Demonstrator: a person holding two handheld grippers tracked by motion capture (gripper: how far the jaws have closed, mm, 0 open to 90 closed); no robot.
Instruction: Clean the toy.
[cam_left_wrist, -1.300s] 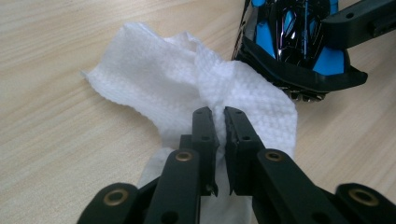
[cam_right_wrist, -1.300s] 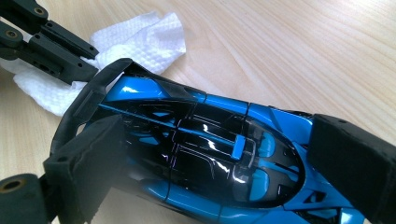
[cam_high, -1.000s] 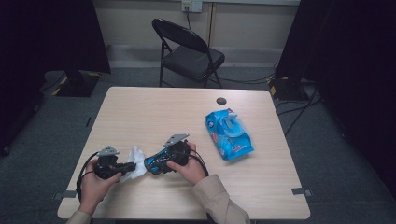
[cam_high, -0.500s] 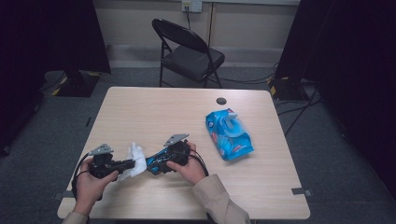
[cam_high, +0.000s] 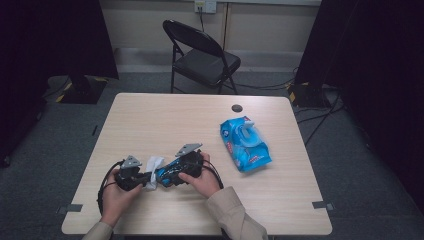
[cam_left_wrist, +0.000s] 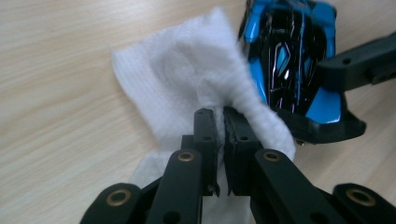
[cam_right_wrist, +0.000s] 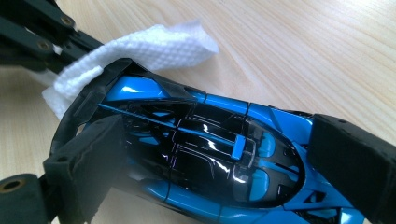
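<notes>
While the right tongs grip the blue toy car by its sides, the left tongs pinch a white wipe against its end, at seven o'clock on the bench.

Left gripper low near the table's front edge, jaws pinched together, pointing right. Right gripper facing it, jaws spread and clamped. Both hands grip from behind, forearms entering from below.
</notes>
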